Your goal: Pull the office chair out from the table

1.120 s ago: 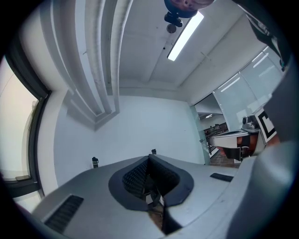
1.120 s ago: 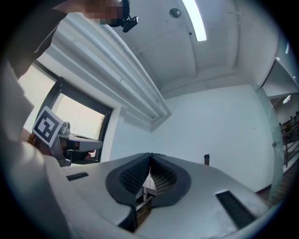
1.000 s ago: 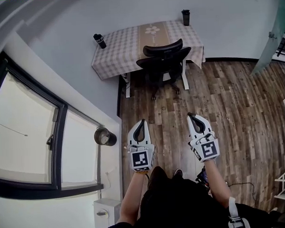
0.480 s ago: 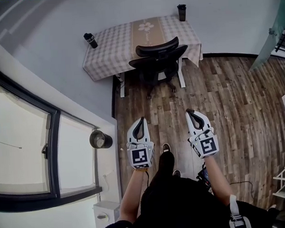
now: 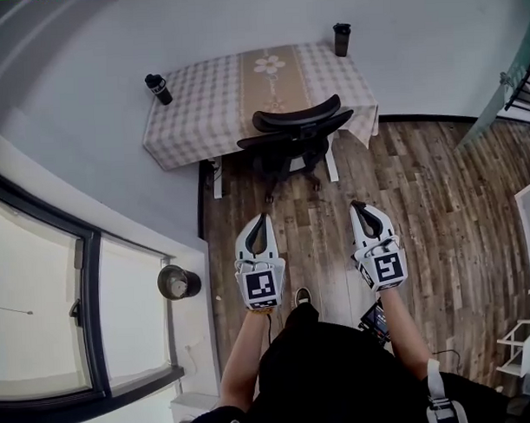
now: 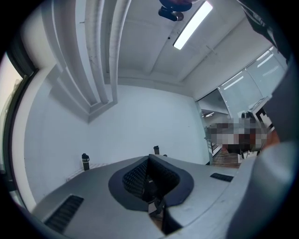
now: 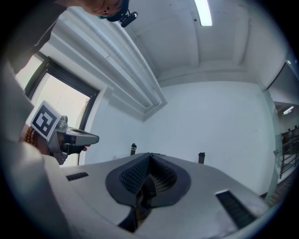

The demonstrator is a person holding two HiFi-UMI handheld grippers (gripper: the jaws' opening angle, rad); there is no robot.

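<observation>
A black office chair (image 5: 295,136) stands tucked under a table with a checked cloth (image 5: 200,104) against the far wall. My left gripper (image 5: 263,218) and right gripper (image 5: 359,206) are held level over the wooden floor, well short of the chair, tips toward it. Both are shut and hold nothing. In the left gripper view the shut jaws (image 6: 149,161) fill the lower frame; in the right gripper view the jaws (image 7: 149,158) likewise, with the left gripper (image 7: 56,133) seen at the left.
Two dark bottles (image 5: 158,88) (image 5: 341,39) stand on the table's corners. A white wall with a large window (image 5: 52,326) runs along the left, with a round pot (image 5: 175,281) on its sill. White shelving (image 5: 526,345) stands at the right edge.
The person has walked toward the table: chair and table appear closer and the grippers have advanced over the floor. Both grippers stay shut.
</observation>
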